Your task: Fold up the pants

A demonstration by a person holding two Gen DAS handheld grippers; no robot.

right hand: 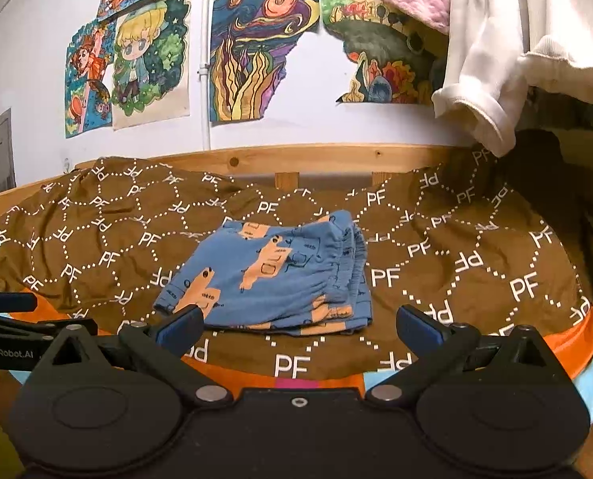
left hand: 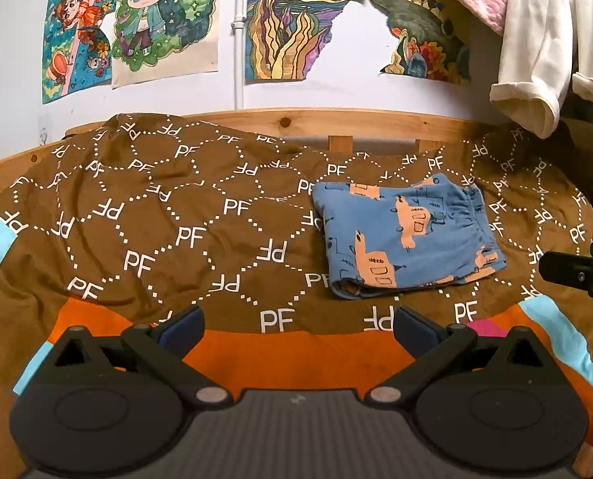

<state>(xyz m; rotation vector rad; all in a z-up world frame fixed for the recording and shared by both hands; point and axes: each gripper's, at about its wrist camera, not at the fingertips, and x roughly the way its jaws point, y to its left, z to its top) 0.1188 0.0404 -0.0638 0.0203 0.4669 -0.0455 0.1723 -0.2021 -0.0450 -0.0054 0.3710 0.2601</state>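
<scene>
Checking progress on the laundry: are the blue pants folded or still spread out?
Folded. The blue pants lie as a compact rectangle on the brown blanket, with stacked layers visible along the near edge.

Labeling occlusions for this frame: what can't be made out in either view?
- Pants: underside and inner layers hidden by the top fold, both views; layer count unclear.
- Near left corner of pants: right view, covered by the right gripper finger.
- Right gripper in left view: cut off by the right edge.
- Left gripper in right view: cut off by the left edge.
- White garment: top cut off, both views.
</scene>
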